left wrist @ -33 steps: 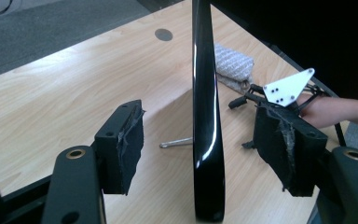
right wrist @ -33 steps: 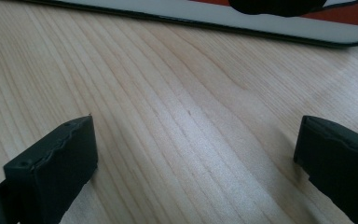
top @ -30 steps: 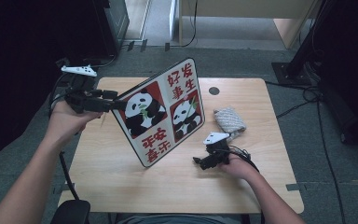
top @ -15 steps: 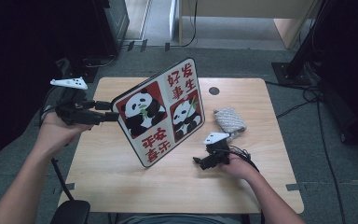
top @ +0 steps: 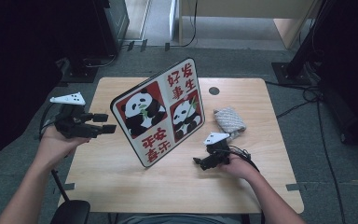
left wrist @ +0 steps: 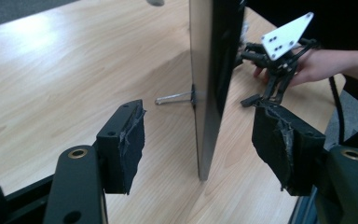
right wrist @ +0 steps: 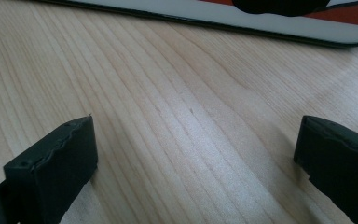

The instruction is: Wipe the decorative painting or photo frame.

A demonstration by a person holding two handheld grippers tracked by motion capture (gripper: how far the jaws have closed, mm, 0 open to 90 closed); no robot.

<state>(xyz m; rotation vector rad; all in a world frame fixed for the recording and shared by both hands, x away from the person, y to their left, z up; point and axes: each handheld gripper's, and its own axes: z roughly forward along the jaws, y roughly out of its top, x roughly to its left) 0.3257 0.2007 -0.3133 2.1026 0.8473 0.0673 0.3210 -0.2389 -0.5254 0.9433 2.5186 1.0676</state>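
A panda picture board (top: 161, 114) stands tilted on the wooden table (top: 121, 177), propped by a metal strut (left wrist: 172, 98) behind it. My left gripper (top: 106, 122) hovers open just off the board's left edge, and touches nothing. In the left gripper view the board's thin edge (left wrist: 205, 70) rises ahead of the left gripper (left wrist: 203, 140), beyond its pads. My right gripper (top: 201, 162) rests low on the table in front of the board, open with nothing between its fingers. In the right gripper view, bare wood lies between the jaws of the right gripper (right wrist: 196, 154), with the board's lower edge (right wrist: 261, 18) beyond.
A grey folded cloth (top: 229, 120) lies right of the board. A round cable hole (top: 214, 91) is in the table's far side. A black chair part (top: 70, 212) sits below the front left corner. Cables trail on the floor at right.
My left gripper has drawn back to the left and toward the person, away from the board's left edge. The board stays standing. The right gripper has not moved.
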